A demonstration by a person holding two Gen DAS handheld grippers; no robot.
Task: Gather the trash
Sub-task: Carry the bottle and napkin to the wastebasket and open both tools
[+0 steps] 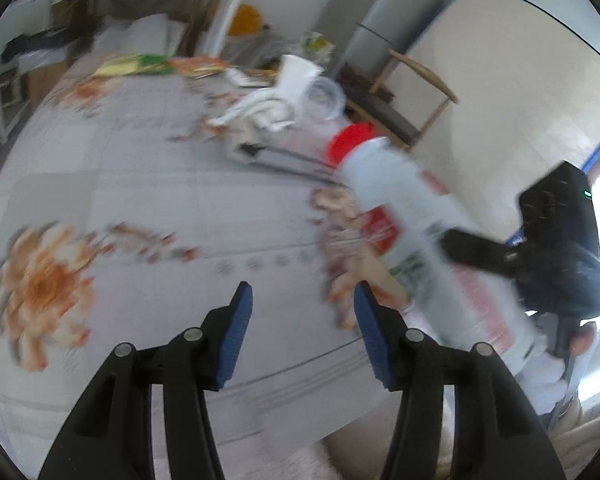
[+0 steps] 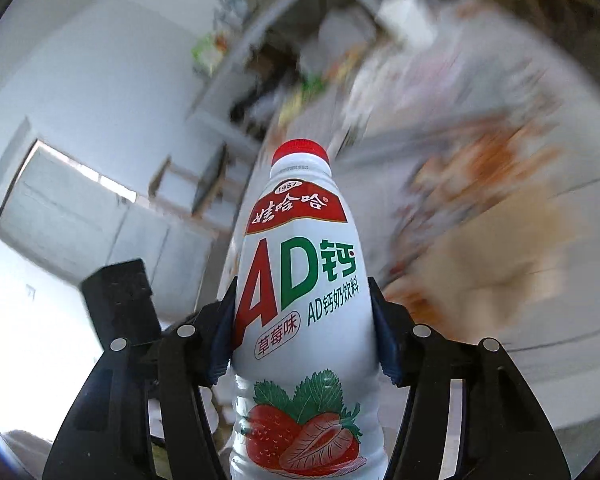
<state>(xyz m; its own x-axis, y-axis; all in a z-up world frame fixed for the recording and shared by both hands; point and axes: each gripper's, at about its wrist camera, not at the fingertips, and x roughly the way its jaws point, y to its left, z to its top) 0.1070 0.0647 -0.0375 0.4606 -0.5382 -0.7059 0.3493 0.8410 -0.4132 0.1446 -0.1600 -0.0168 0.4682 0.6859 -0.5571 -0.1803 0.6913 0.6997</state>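
Observation:
A white drink bottle (image 2: 300, 300) with a red cap and a strawberry label stands between my right gripper's (image 2: 304, 304) blue pads, which press on both its sides. The same bottle (image 1: 412, 216) shows in the left wrist view, tilted above the table's right edge, with the other black gripper clamped on its lower half. My left gripper (image 1: 304, 300) hangs open over the flowered tablecloth (image 1: 172, 200) with nothing between its fingers.
At the table's far end lie a white cup (image 1: 296, 76), a clear lid (image 1: 324, 98), white crumpled wrappers (image 1: 256, 110), dark tongs (image 1: 284, 158) and colourful packets (image 1: 160, 64). A wooden chair (image 1: 412, 88) stands beyond the table. A metal shelf rack (image 1: 112, 4) is at the back.

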